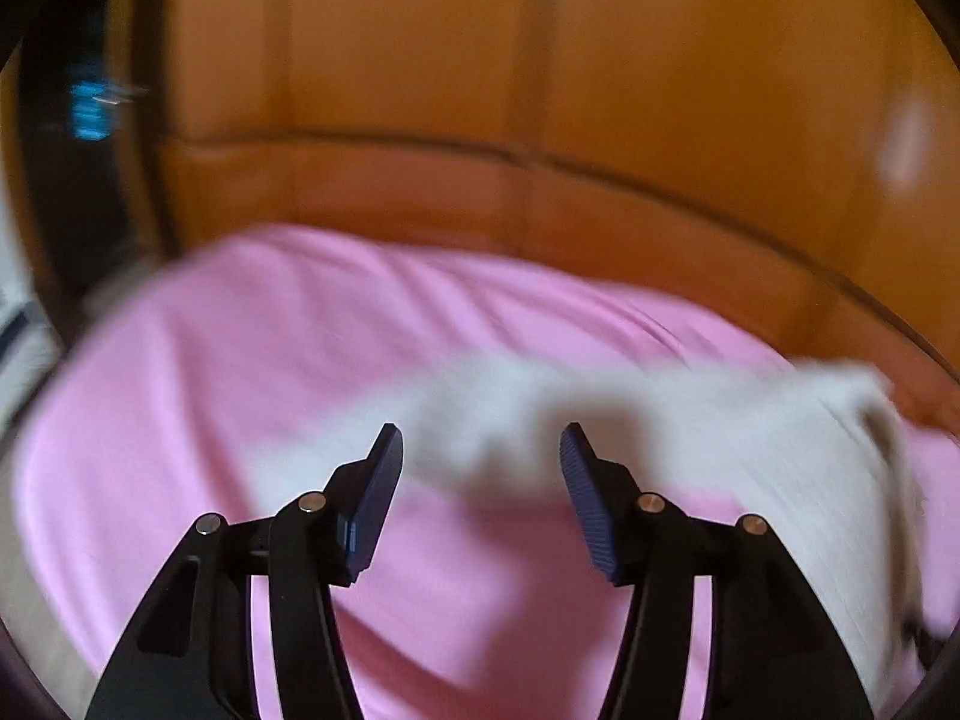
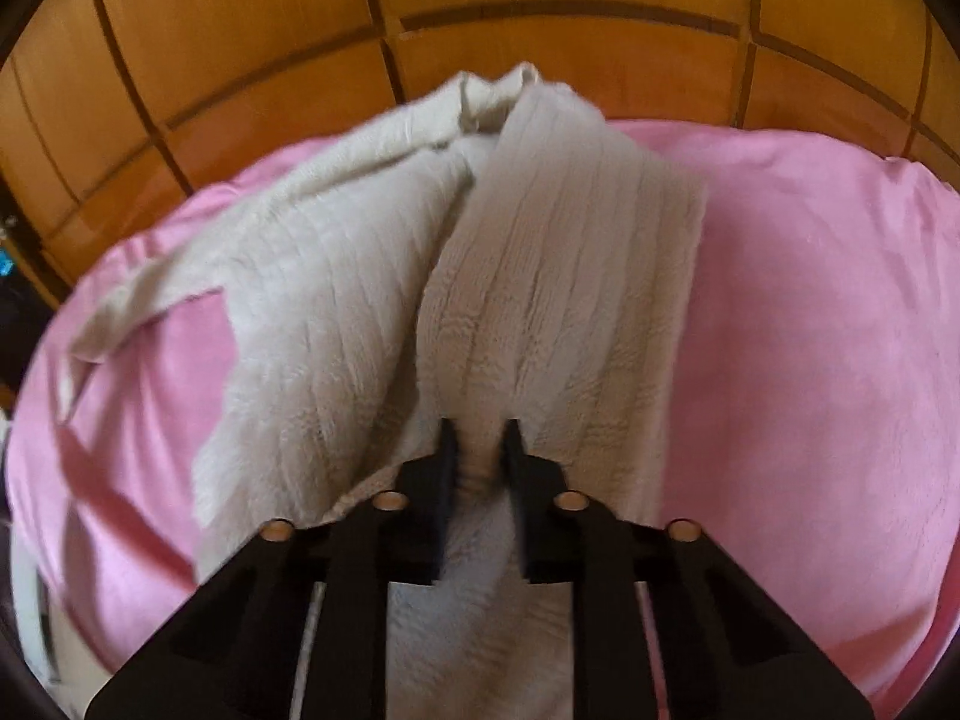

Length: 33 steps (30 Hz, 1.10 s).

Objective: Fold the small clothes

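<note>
1. The right gripper [image 2: 479, 429] is seen clamped on a bunched fold of the cream ribbed garment [image 2: 540, 276], the cloth being pinched between its two black fingers [image 2: 447, 450].
2. From that grip the garment is drawn up into a ridge that runs away toward the far edge of the pink sheet [image 2: 810, 330]; a second layer is spread to the left, with a thin flap trailing toward the sheet's left edge.
3. The left gripper [image 1: 480, 444] is held with its jaws wide apart, nothing being caught between the blue ribbed pads [image 1: 375, 510].
4. Just beyond those pads the same garment [image 1: 690, 420] is seen as a blurred pale band lying across the pink sheet [image 1: 240, 360]; contact cannot be judged.
5. Behind the sheet, orange wooden panelling [image 2: 252, 18] is visible in both views.
</note>
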Each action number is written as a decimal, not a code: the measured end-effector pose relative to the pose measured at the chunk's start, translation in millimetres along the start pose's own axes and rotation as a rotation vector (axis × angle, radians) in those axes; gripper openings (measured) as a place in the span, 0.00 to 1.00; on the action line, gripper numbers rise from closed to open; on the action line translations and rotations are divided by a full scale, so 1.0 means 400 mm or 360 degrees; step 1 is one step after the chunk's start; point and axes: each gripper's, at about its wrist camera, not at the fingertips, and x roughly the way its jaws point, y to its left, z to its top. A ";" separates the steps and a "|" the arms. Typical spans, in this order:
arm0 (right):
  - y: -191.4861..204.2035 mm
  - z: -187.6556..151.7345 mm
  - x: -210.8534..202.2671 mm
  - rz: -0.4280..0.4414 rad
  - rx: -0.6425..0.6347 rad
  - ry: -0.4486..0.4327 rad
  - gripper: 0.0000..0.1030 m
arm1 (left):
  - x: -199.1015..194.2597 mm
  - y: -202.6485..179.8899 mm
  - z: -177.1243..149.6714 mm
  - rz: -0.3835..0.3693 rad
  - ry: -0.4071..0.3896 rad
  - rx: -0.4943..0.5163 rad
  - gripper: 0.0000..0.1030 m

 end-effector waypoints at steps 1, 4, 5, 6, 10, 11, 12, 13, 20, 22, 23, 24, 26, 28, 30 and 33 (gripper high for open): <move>-0.024 0.006 -0.017 -0.0054 -0.0037 -0.0025 0.10 | 0.003 -0.035 -0.034 -0.0114 0.0063 0.0016 0.52; -0.100 0.023 -0.052 -0.0312 -0.0128 -0.0095 0.09 | 0.022 -0.137 -0.137 -0.0433 0.0240 0.0087 0.48; -0.129 0.032 -0.057 -0.0367 -0.0117 -0.0101 0.09 | 0.019 -0.167 -0.164 -0.0506 0.0282 0.0109 0.48; -0.171 0.043 -0.064 -0.0441 -0.0104 -0.0110 0.09 | 0.016 -0.197 -0.192 -0.0577 0.0320 0.0126 0.48; -0.326 0.109 -0.065 -0.0781 -0.0095 -0.0149 0.09 | -0.003 -0.304 -0.273 -0.0889 0.0478 0.0180 0.48; -0.368 0.140 -0.053 -0.0886 -0.0096 -0.0162 0.09 | -0.014 -0.338 -0.296 -0.0944 0.0519 0.0229 0.48; -0.396 0.160 -0.046 -0.0948 -0.0089 -0.0167 0.09 | -0.025 -0.361 -0.313 -0.0978 0.0532 0.0276 0.48; -0.430 0.183 -0.039 -0.1002 -0.0068 -0.0166 0.09 | -0.041 -0.398 -0.335 -0.1013 0.0540 0.0361 0.50; -0.572 0.318 0.001 -0.1083 0.0134 -0.0215 0.29 | -0.086 -0.517 -0.409 -0.0871 0.0563 0.0675 0.46; -0.551 0.295 -0.028 -0.0947 0.0198 -0.0263 0.64 | -0.074 -0.507 -0.404 -0.0851 0.0581 0.0652 0.32; -0.524 0.271 -0.044 -0.0818 0.0219 -0.0278 0.64 | -0.072 -0.503 -0.398 -0.0853 0.0585 0.0632 0.28; -0.493 0.234 -0.056 -0.0607 0.0234 -0.0243 0.64 | -0.071 -0.501 -0.396 -0.0859 0.0586 0.0612 0.14; -0.435 0.138 -0.054 -0.0135 0.0297 -0.0081 0.64 | -0.065 -0.500 -0.387 -0.0907 0.0595 0.0587 0.07; -0.378 0.051 -0.037 0.0213 0.0354 0.0072 0.64 | -0.067 -0.489 -0.380 -0.0919 0.0577 0.0566 0.06; -0.300 -0.044 -0.004 0.0437 0.0367 0.0240 0.64 | -0.069 -0.476 -0.380 -0.0933 0.0548 0.0561 0.05; -0.189 -0.140 0.032 0.0616 0.0386 0.0360 0.55 | -0.095 -0.452 -0.345 -0.0972 0.0499 0.0510 0.05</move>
